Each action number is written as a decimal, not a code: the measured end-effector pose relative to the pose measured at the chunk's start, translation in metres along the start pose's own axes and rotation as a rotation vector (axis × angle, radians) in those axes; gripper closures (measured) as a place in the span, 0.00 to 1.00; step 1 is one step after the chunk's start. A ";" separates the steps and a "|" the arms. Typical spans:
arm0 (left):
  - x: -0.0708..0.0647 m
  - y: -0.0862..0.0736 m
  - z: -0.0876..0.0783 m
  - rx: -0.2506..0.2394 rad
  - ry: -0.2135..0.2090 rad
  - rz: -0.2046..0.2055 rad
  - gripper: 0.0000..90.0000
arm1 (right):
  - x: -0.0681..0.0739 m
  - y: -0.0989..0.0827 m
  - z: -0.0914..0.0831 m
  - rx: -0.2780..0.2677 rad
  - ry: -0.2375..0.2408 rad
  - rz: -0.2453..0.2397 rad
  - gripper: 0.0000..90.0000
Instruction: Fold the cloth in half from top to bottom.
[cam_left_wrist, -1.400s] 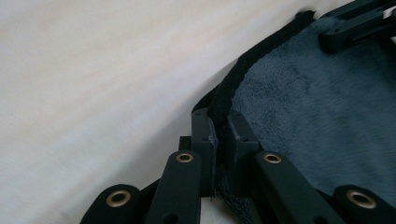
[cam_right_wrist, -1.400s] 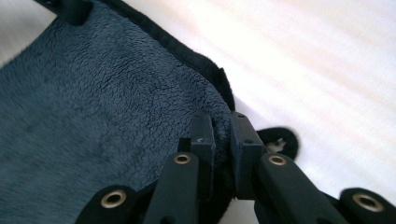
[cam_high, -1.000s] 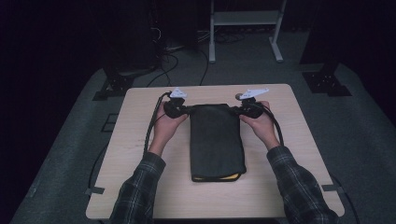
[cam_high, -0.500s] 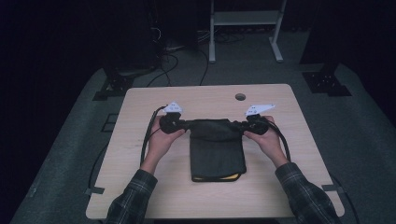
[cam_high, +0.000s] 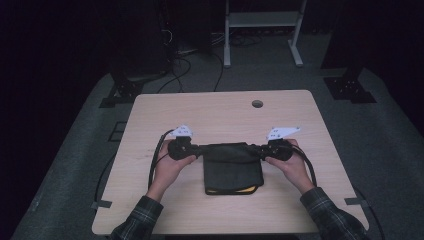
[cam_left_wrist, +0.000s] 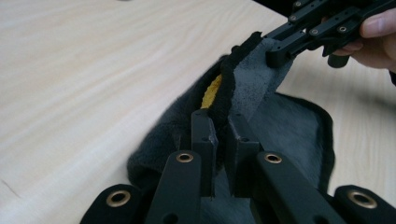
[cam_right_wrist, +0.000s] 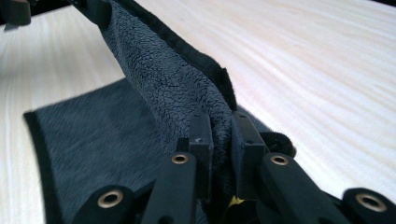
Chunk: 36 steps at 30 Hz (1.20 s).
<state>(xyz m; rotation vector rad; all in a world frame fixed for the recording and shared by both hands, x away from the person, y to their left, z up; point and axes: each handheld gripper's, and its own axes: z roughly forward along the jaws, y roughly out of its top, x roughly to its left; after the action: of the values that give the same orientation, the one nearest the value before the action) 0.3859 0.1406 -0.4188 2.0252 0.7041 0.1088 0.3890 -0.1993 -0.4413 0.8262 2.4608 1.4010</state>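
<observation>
The high view looks forward and down from above the person's near side, taking in the whole table (cam_high: 220, 107). Each gripper view sits low and close behind its own jaws, facing inward across the dark cloth (cam_high: 232, 167). All three share that cloth (cam_left_wrist: 275, 126) (cam_right_wrist: 154, 88) and the tabletop.

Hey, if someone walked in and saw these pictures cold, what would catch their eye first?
Probably the dark grey cloth at the near middle of the pale wooden table, with a sliver of yellow at its near edge. The left gripper and right gripper each pinch a far corner of it, so that edge hangs lifted between them while the rest lies flat.
</observation>
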 end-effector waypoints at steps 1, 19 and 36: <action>-0.002 -0.003 0.000 0.003 -0.003 0.000 0.93 | 0.003 -0.002 0.000 0.007 0.003 -0.009 0.88; -0.022 -0.043 0.003 0.132 -0.039 -0.014 0.92 | 0.034 -0.033 -0.007 0.088 0.056 -0.040 0.83; -0.035 -0.030 -0.018 0.078 -0.053 0.031 0.84 | 0.042 -0.024 -0.044 -0.020 0.059 -0.031 0.79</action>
<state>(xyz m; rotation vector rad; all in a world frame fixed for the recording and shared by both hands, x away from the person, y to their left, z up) 0.3379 0.1477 -0.4263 2.1060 0.6519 0.0462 0.3270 -0.2183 -0.4331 0.7499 2.4875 1.4574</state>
